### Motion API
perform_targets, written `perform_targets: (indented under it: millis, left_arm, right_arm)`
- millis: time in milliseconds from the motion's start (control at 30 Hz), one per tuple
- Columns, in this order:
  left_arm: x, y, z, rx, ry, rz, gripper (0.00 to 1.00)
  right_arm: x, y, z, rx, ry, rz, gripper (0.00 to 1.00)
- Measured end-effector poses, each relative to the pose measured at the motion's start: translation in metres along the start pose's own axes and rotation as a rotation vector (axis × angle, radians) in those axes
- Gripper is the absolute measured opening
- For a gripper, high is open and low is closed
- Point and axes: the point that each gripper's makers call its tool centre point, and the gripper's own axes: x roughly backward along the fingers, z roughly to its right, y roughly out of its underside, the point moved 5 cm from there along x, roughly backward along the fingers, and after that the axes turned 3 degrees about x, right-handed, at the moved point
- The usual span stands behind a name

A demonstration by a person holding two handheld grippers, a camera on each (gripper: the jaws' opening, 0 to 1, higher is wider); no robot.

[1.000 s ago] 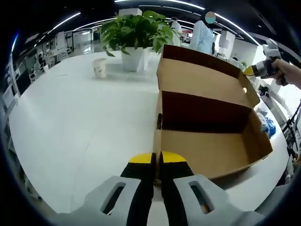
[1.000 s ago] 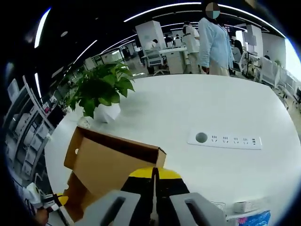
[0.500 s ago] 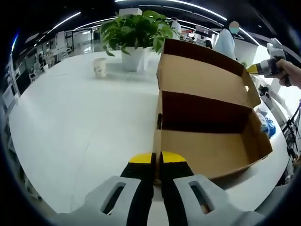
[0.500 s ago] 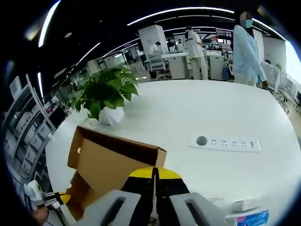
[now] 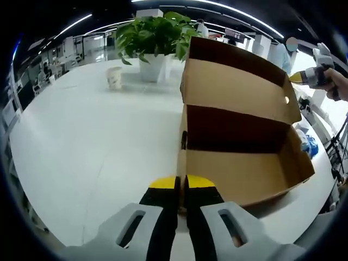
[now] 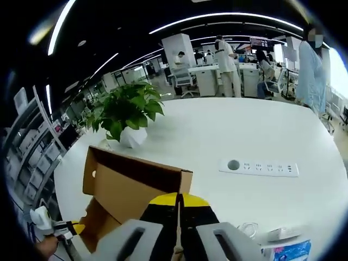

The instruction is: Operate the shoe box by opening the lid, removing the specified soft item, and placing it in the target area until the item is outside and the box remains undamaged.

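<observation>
My left gripper point(image 5: 180, 181) has its fingers pressed together on the near front wall of the shoe box point(image 5: 239, 174), which sits on the white desk point(image 5: 81, 147) with its lid point(image 5: 236, 89) raised. My right gripper point(image 6: 178, 198) has its fingers closed on the lid's free edge; in the left gripper view it shows at the lid's far corner point(image 5: 307, 78). Compared with a second ago, the lid stands a little higher and more upright in the left gripper view, now covering more of the background, and the person in the pale coat point(image 6: 312, 68) has walked toward the right edge of the right gripper view. The box has not shifted. Its visible interior is bare cardboard; I cannot make out any soft item. The potted plant point(image 5: 155, 38) and paper cup point(image 5: 115, 77) stand beyond the box, and a power strip point(image 6: 259, 166) lies on the desk.
</observation>
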Motion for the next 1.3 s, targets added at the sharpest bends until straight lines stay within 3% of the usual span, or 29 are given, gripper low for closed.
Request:
perform_targets:
  millis: [1300]
  left_arm:
    - [0.001, 0.001, -0.002, -0.003, 0.010, 0.009, 0.02]
  right_arm:
    - [0.048, 0.019, -0.023, 0.042, -0.030, 0.075, 0.00]
